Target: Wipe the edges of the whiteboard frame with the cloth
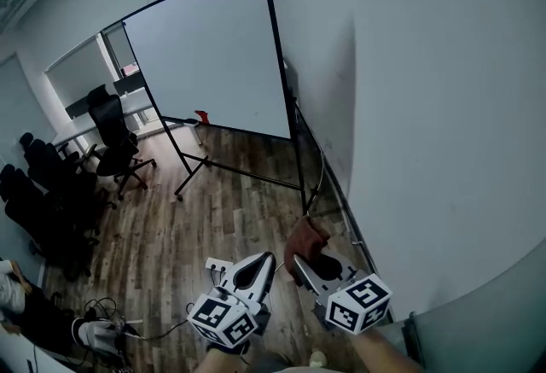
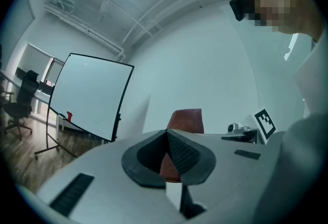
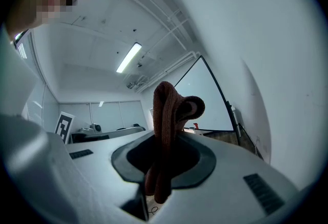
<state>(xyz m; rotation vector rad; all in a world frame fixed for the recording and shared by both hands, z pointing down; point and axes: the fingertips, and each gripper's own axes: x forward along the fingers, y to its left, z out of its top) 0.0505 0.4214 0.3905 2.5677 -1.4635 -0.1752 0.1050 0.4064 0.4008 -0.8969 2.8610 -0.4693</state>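
Fingers first: pinches floppy rust-red woolly cloth [image 3: 171, 110] in right gripper [image 3: 161, 154]; holds left gripper [image 2: 167, 138] closed on nothing. Stands well apart from big white board with thin black frame [image 1: 205, 55]. Could drop cloth on the way, if pinch goes loose.
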